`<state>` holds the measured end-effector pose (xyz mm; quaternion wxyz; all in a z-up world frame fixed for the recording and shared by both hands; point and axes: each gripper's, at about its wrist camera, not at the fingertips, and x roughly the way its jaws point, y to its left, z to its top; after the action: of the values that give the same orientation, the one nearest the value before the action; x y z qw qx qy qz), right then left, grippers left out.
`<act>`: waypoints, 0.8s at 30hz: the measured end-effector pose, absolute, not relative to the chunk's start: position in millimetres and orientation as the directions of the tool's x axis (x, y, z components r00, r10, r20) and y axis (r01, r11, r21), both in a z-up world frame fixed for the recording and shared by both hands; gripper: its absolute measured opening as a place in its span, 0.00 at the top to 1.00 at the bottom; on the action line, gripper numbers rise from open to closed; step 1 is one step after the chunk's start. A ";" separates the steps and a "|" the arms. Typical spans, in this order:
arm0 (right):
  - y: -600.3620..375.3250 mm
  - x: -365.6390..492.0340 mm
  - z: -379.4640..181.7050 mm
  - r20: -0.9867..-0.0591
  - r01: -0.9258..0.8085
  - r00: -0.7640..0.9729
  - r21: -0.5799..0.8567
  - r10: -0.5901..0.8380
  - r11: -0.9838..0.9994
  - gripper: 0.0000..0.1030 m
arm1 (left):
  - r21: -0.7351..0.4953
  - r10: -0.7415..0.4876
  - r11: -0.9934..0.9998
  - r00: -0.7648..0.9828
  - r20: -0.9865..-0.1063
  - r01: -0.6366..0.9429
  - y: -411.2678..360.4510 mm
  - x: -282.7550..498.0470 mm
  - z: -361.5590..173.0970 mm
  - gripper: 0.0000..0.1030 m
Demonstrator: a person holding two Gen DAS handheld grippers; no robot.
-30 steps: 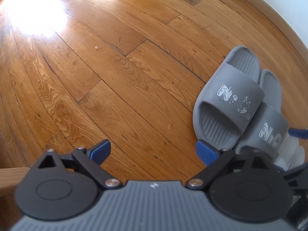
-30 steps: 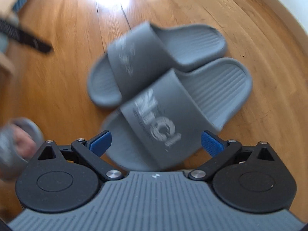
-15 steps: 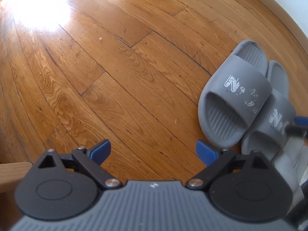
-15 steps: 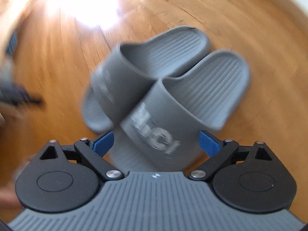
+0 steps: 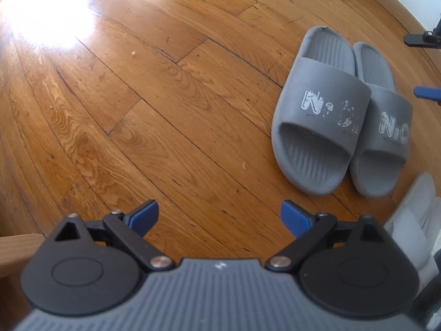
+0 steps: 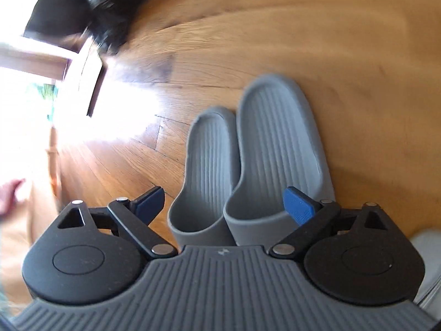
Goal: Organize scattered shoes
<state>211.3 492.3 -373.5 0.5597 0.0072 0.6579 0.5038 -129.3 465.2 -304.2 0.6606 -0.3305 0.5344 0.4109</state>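
As slides (image 5: pixel 341 110) sit paired, both grippers open, empty

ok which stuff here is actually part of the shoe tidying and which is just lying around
Part of the job:
- grey slides and, side by side on the wood floor
- white shoe at the right edge, partly cut off
- left gripper and right gripper, both open

Just lying about:
- wooden furniture corner
- small crumbs

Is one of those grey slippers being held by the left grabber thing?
No, the left gripper is open over bare floor, apart from the grey slippers.
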 end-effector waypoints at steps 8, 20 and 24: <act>487.8 189.4 -438.7 -0.720 -0.370 -0.499 0.680 0.483 0.633 0.08 | -0.064 0.184 0.406 0.150 -0.971 -0.911 481.3 -112.4 -317.4 0.07; 457.8 215.7 -417.9 -0.705 -0.363 -0.404 0.708 0.583 0.606 0.08 | -0.199 0.230 0.563 0.383 -0.895 -0.802 542.6 -15.8 -321.1 0.07; 432.0 228.8 -431.0 -0.719 -0.355 -0.379 0.694 0.583 0.626 0.08 | -0.269 0.140 0.580 0.419 -0.897 -0.769 537.4 -0.3 -340.0 0.08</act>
<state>228.8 432.0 -431.0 0.5514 0.0798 0.7133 0.4251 -0.3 537.4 -340.0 0.7665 -0.3496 0.4500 0.2964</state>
